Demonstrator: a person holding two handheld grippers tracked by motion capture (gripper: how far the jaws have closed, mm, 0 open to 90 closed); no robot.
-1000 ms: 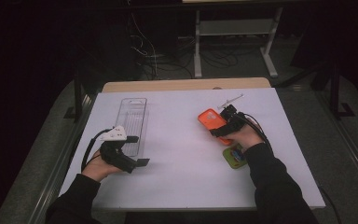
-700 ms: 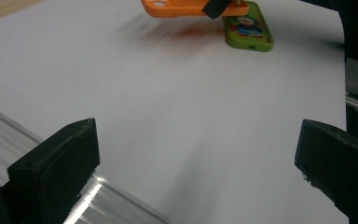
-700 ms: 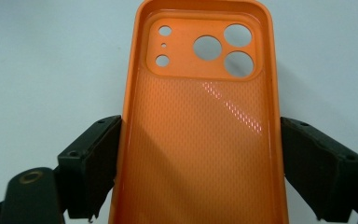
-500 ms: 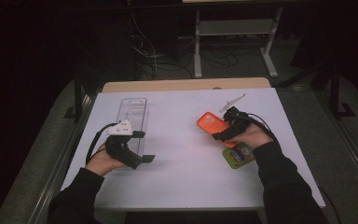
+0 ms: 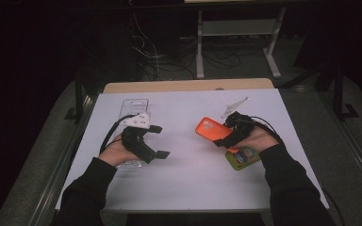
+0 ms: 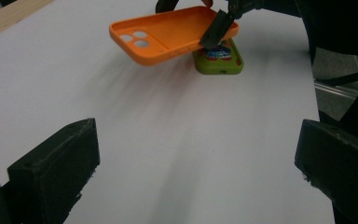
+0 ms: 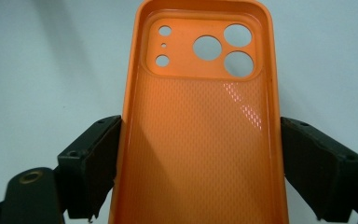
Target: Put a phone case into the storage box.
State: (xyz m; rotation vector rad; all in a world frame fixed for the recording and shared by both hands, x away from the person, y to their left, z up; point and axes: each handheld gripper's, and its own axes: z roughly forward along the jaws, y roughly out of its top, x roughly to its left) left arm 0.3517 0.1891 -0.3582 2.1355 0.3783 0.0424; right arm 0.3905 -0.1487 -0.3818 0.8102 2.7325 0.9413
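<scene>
Orange phone case [image 5: 213, 130]: one, my right gripper [image 5: 233, 133] fingers clamp its long sides, raised near tabletop [image 5: 193, 183] right edge. Green phone case [image 5: 242, 158]: one, flat beneath. Clear tray [image 5: 135, 106]: one, left edge. My left gripper [image 5: 158, 141]: fingers wide, empty.

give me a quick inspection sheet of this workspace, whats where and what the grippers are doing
surface: white table top, bare in the middle
job's things: orange phone case, hollow side up, lifted off the table; green phone case lying flat beneath it
clutter: clear plastic tray at far left; small white bracket at far right
grippers: right gripper shut on the orange phone case, pads on its long edges; left gripper open, nothing between its jaws
cables: black cable looping from the left gripper; tangle on the floor beyond the table
surroundings: dark room, white shelf frame behind
</scene>
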